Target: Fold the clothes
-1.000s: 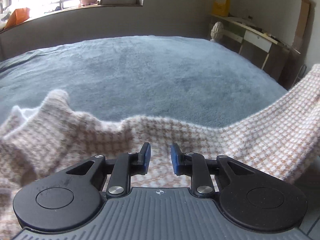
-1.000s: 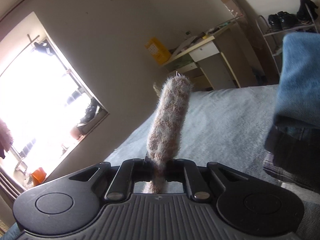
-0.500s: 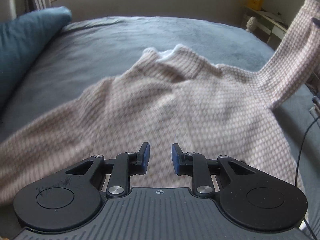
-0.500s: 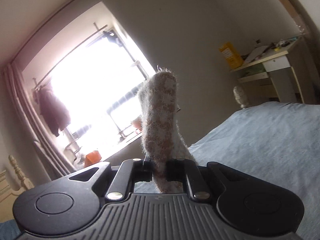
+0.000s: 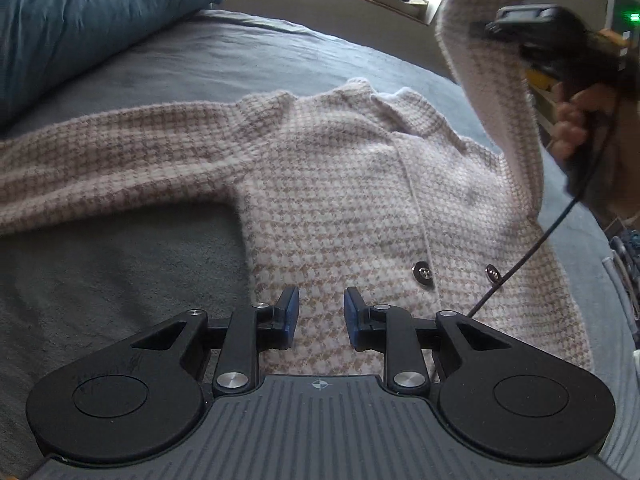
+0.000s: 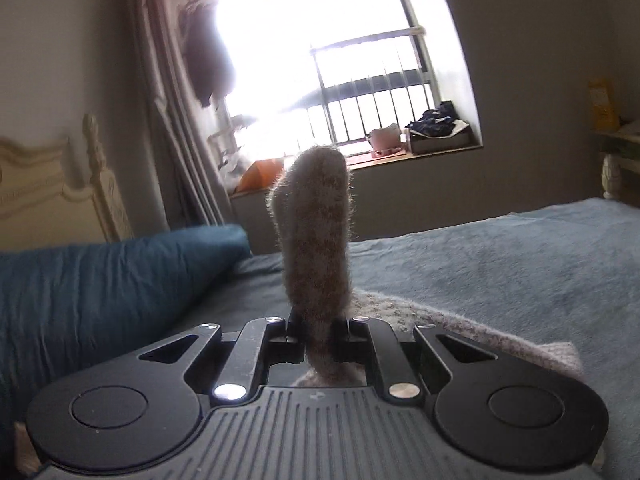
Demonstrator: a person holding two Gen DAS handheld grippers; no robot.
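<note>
1. Fuzzy pink-and-tan houndstooth knit: a cardigan spread front-up on the grey-blue bed, collar toward the window, hem toward the left wrist camera.
2. Lying flat across the blanket toward the teal pillow: one sleeve, well left of the left gripper.
3. Hovering over the lower front of the cardigan: the left gripper, blue-padded fingers parted to a moderate gap, nothing between them, houndstooth cloth showing through the gap.
4. Just right of those fingers: two metal buttons on the cardigan front.
5. Raised upright off the bed at the right: the other sleeve, its cuff pinched in the right gripper, with a hand around the handle and a black cable dangling across the cardigan.
6. In the right wrist view: right gripper closed on the sleeve cuff, fingers pressed against both sides of the cloth, cuff end standing up past the fingers in front of the bright window.
7. Below and right of that gripper: more of the cardigan, trailing over the bed.
</note>
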